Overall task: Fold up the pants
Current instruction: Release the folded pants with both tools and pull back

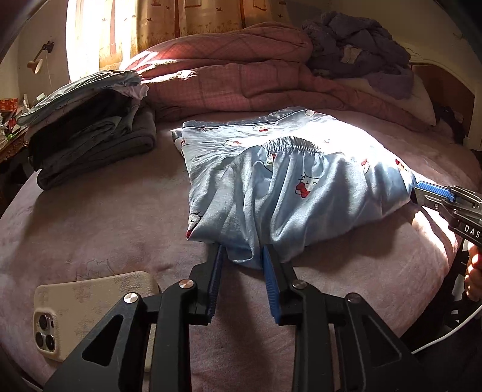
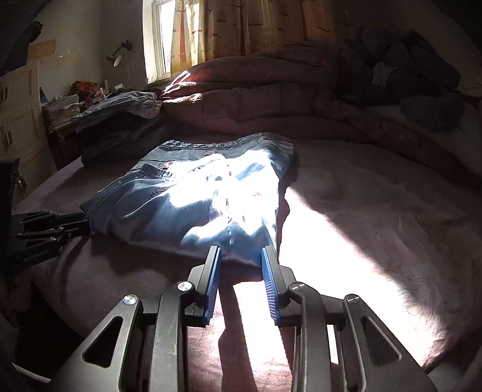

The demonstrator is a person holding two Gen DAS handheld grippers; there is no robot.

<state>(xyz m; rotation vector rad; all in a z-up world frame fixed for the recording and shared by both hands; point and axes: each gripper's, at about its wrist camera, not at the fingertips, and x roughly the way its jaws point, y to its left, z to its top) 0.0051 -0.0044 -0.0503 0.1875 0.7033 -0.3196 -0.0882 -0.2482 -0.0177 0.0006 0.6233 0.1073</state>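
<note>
1. Left tool (image 1: pixel 242 251) is mine to read first: its blue pads stand apart, open, with a hanging fold of the pants (image 1: pixel 289 187) between the tips. I cannot tell whether the pads touch the cloth.
2. Right tool (image 2: pixel 241 253) is open too, tips at the near edge of the pants (image 2: pixel 192 199); in the left view it meets the bundle's right edge (image 1: pixel 421 188).
3. A phone (image 1: pixel 90 304) lies face down on the bed just left of my left tool.
4. A stack of folded clothes (image 1: pixel 90 135) sits left of the pants, apart from them.
5. A rumpled pink quilt (image 1: pixel 241 78) and a dark heap of clothes (image 1: pixel 358 45) lie behind.
6. The pink bed sheet (image 1: pixel 105 226) carries everything; curtains (image 2: pixel 241 24) hang at a sunlit window.
7. The pants lie folded mid-bed, long axis left to right, gathered waistband (image 1: pixel 292 144) on top.
</note>
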